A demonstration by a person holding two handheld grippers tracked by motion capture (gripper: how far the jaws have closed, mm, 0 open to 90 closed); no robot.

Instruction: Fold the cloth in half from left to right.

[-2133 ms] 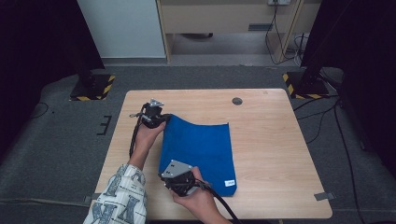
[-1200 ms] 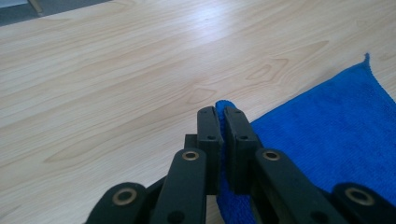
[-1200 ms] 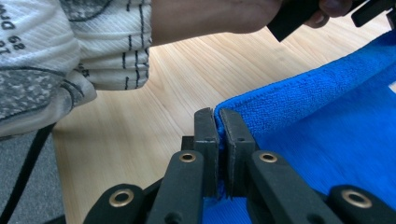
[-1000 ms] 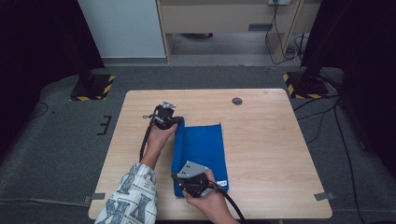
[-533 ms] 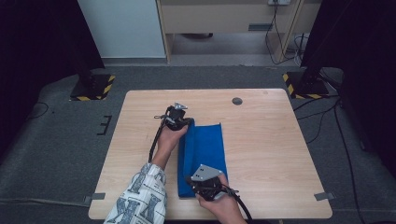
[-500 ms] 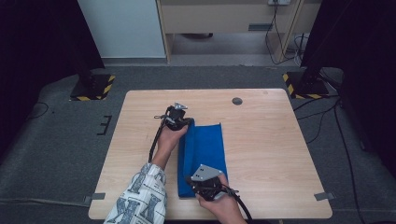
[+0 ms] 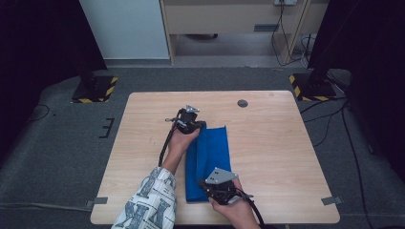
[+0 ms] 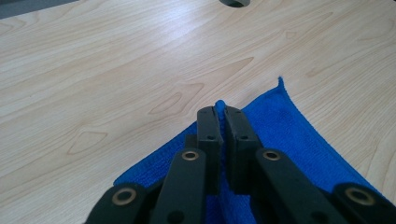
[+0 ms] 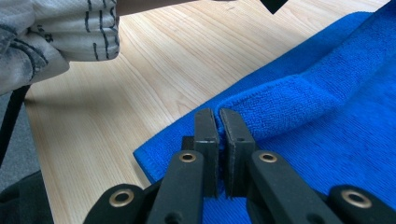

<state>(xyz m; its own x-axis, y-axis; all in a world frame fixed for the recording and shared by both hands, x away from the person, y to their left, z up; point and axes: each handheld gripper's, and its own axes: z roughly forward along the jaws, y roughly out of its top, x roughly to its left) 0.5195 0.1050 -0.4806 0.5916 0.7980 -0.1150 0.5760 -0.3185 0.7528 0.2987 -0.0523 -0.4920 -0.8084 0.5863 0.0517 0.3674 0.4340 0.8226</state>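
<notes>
A blue cloth [image 7: 209, 157] lies on the wooden table [image 7: 277, 143], folded over into a narrow strip. My left gripper [image 7: 199, 126] is at its far left corner, shut on a pinch of the cloth [image 8: 280, 135] that pokes up between the jaw tips of the left gripper [image 8: 220, 111]. My right gripper [image 7: 206, 185] is at the near end, shut on the folded edge of the cloth [image 9: 299, 102]; a thin layer of blue sits between the tips of the right gripper [image 9: 218, 114]. The top layer is carried over the lower one.
A round cable hole [image 7: 242, 103] sits in the table's far side, right of the left gripper. The person's patterned sleeve [image 7: 148, 200] crosses the near left part of the table. Bare wood lies to the right of the cloth.
Both grippers have moved to the right across the table, dragging the cloth's left edge over it. The cloth has gone from a wide sheet to a narrow folded strip.
</notes>
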